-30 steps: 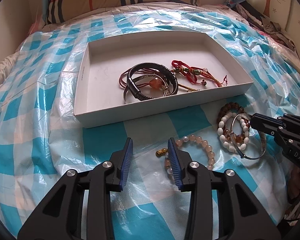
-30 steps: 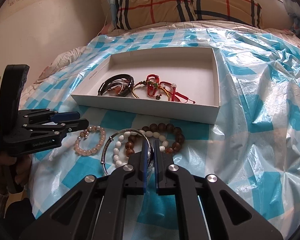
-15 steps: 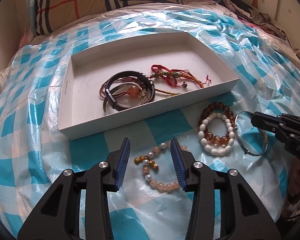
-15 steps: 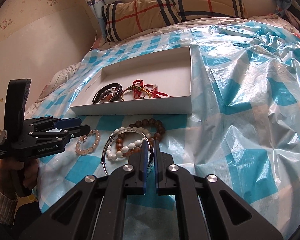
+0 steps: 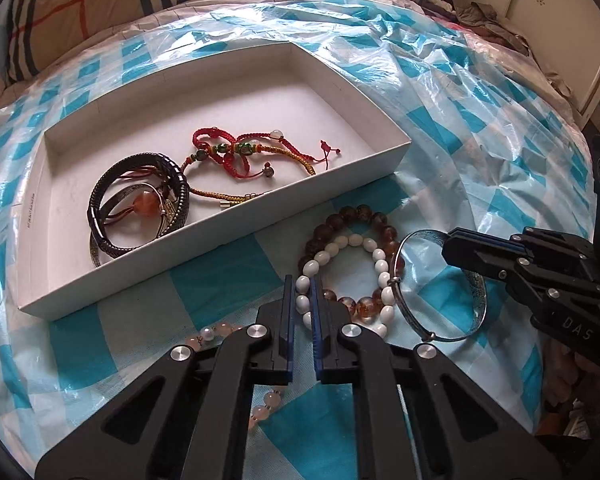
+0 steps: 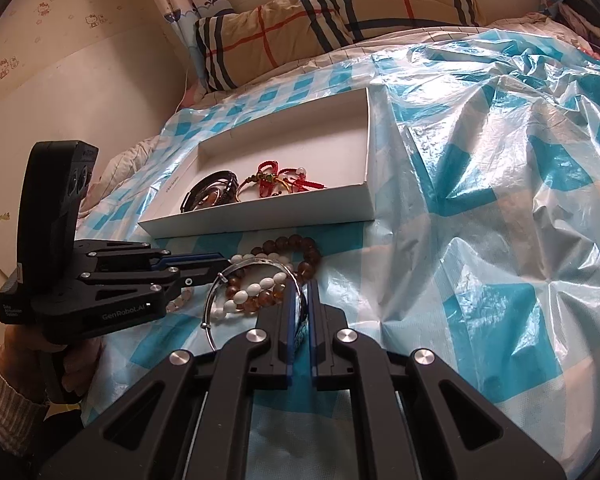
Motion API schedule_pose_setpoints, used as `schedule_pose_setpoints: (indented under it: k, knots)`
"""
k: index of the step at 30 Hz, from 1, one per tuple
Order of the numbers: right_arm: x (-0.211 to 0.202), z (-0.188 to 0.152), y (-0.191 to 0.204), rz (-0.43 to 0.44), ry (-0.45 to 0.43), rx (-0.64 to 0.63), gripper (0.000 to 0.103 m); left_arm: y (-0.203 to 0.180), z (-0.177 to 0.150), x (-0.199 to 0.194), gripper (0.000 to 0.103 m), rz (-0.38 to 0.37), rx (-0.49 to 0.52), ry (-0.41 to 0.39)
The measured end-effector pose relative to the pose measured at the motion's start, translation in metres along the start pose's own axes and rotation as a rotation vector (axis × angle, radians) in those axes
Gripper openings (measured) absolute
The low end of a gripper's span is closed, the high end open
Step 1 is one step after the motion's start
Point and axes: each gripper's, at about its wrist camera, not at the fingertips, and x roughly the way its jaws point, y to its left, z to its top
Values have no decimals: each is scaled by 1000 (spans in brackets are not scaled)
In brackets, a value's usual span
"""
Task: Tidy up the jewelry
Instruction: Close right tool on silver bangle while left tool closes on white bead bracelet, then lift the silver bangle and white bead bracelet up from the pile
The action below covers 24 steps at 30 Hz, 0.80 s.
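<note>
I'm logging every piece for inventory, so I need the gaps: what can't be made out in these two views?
- Pink bead bracelet: left wrist view, mostly under the left gripper; right wrist view, only a few beads show past it.
- Silver bangle: right wrist view, its near rim sits inside the right gripper.
- Bangle under the black bracelets in the box: mostly covered.
- Box print: too small.

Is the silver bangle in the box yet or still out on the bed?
Out. The silver bangle lies on the plastic sheet outside the white box, pinched by the right gripper.
</note>
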Motion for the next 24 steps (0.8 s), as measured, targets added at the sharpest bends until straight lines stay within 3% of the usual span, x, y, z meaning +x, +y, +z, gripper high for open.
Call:
schedule_pose_setpoints:
  k: [11, 20, 21, 24]
  knots:
    - [-11, 4, 4, 10, -23, -3, 6, 11, -9, -49, 6, -17, -88, -106]
    - [-22, 19, 32, 42, -67, -50, 6, 25, -16, -91, 6, 49, -119, -163]
    - [-23, 22, 35, 44, -72, -58, 6, 27, -17, -94, 1, 56, -120, -166]
    - [-26, 29, 46, 49, -90, -81, 6, 28, -16, -101, 0, 74, -120, -176]
